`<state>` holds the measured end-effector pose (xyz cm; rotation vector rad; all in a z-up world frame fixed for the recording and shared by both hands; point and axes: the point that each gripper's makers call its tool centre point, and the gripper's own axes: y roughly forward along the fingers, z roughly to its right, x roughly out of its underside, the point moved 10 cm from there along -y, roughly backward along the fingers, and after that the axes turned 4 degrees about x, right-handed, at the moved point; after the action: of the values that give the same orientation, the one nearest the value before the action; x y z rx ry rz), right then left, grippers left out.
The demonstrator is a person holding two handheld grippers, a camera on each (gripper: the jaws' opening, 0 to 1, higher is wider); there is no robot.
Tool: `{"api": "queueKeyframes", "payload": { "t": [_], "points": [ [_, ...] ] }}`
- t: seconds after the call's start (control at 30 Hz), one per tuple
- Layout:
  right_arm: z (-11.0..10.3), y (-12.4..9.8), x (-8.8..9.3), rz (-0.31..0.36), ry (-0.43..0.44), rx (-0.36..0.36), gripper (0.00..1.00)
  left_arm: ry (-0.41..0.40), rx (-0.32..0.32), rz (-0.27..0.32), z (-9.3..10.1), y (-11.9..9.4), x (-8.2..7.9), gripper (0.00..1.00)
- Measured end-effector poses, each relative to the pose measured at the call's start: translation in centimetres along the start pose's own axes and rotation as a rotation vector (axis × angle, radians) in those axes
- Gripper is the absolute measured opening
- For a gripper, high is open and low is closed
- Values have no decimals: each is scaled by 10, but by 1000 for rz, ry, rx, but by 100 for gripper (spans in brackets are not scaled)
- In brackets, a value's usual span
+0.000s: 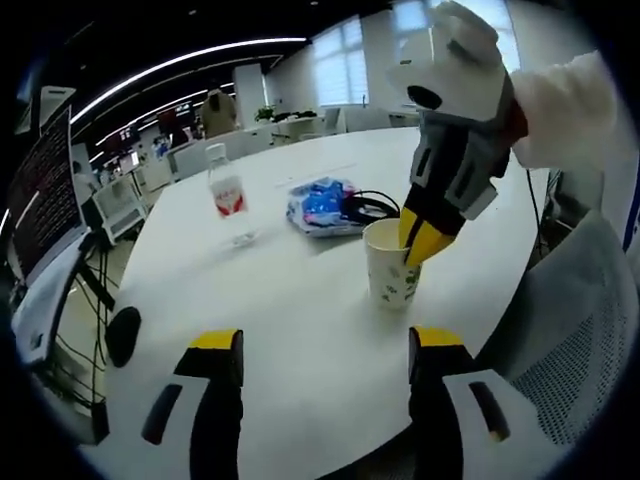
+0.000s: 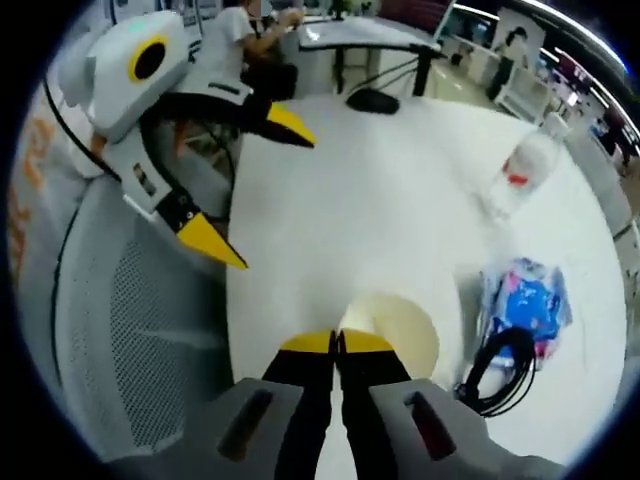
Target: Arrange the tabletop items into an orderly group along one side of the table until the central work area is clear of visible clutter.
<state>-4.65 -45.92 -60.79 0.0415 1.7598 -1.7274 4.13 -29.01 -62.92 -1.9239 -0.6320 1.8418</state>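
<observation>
A white paper cup [image 1: 388, 282] with a green print stands near the table's edge. My right gripper [image 1: 418, 240] comes down on it from above, its yellow tips pinched on the rim. In the right gripper view the same jaws [image 2: 338, 343] are shut on the near rim of the cup [image 2: 405, 325]. My left gripper [image 1: 325, 345] hovers open over bare tabletop, short of the cup, with nothing between its jaws. It also appears at the upper left of the right gripper view [image 2: 255, 185], jaws spread wide.
A clear water bottle [image 1: 228, 195] with a red label, a blue packet [image 1: 322, 205] and a coiled black cable [image 1: 372, 205] sit farther in on the round white table [image 1: 300, 320]. A black mouse [image 1: 122, 335] lies at the left rim. A mesh chair [image 1: 570, 340] stands beside the table.
</observation>
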Motion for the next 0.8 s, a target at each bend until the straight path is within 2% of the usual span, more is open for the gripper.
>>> {"api": "queueKeyframes", "payload": {
  "t": [0.1, 0.27, 0.4, 0.5, 0.67, 0.8],
  "points": [
    [12, -8, -8, 20, -34, 33, 0, -1, -6, 3, 0, 0, 0, 67],
    [37, -15, -19, 59, -35, 87, 0, 1, -12, 8, -1, -1, 0, 68],
    [64, -17, -31, 74, -54, 117, 0, 0, -15, 9, -1, -1, 0, 69],
    [82, -14, -37, 66, -83, 131, 0, 11, -16, 3, 0, 0, 0, 69],
    [109, -7, -47, 79, -78, 137, 0, 14, -21, -2, -1, 0, 1, 69],
    [132, 2, -54, 64, -95, 154, 0, 21, -28, -19, -1, 1, 2, 68]
  ]
}}
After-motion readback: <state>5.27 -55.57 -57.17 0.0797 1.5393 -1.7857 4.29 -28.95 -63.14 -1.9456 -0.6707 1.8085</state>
